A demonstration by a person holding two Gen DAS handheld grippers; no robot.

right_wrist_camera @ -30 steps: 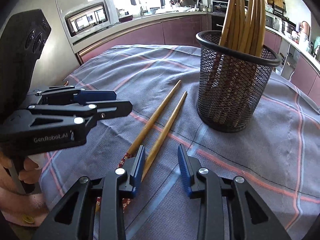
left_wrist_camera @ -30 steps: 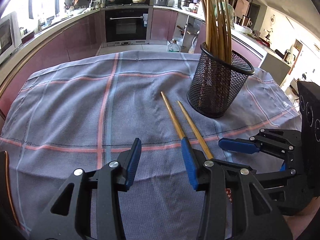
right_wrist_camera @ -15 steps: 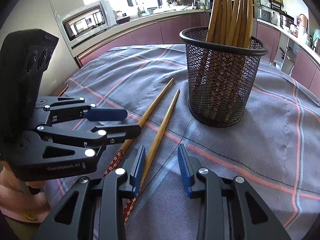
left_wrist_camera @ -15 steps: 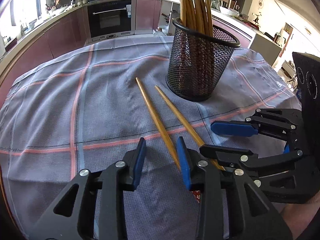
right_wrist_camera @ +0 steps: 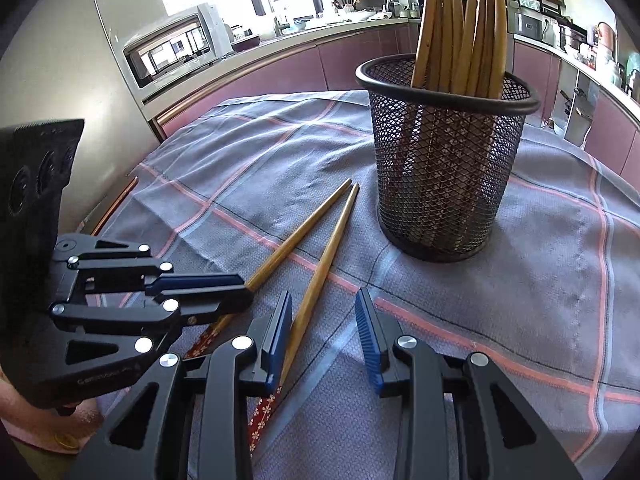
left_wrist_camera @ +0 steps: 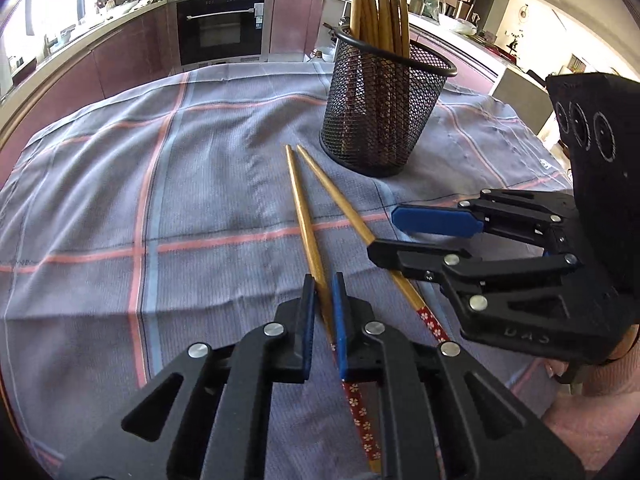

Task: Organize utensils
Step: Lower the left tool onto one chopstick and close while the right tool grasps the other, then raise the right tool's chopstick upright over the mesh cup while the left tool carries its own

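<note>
Two wooden chopsticks with red flowered handles lie on the checked cloth in front of a black mesh holder (left_wrist_camera: pixel 386 108) full of several chopsticks. My left gripper (left_wrist_camera: pixel 322 294) is shut on the left chopstick (left_wrist_camera: pixel 302 208) near its handle end. The second chopstick (left_wrist_camera: pixel 340 204) lies beside it to the right. My right gripper (right_wrist_camera: pixel 322 316) is open just above the cloth, with the second chopstick (right_wrist_camera: pixel 328 252) passing under its left finger. The holder (right_wrist_camera: pixel 444 168) stands beyond it. The left gripper (right_wrist_camera: pixel 236 288) shows at the left of the right wrist view, on the first chopstick (right_wrist_camera: pixel 296 236).
The grey-blue cloth (left_wrist_camera: pixel 168 208) with pink lines covers the table. Kitchen counters, an oven (left_wrist_camera: pixel 220 28) and a microwave (right_wrist_camera: pixel 172 52) stand behind the table. The right gripper (left_wrist_camera: pixel 384 232) shows at the right in the left wrist view.
My left gripper has moved onto the left chopstick and closed around it. The right gripper has edged closer to the holder and stayed open.
</note>
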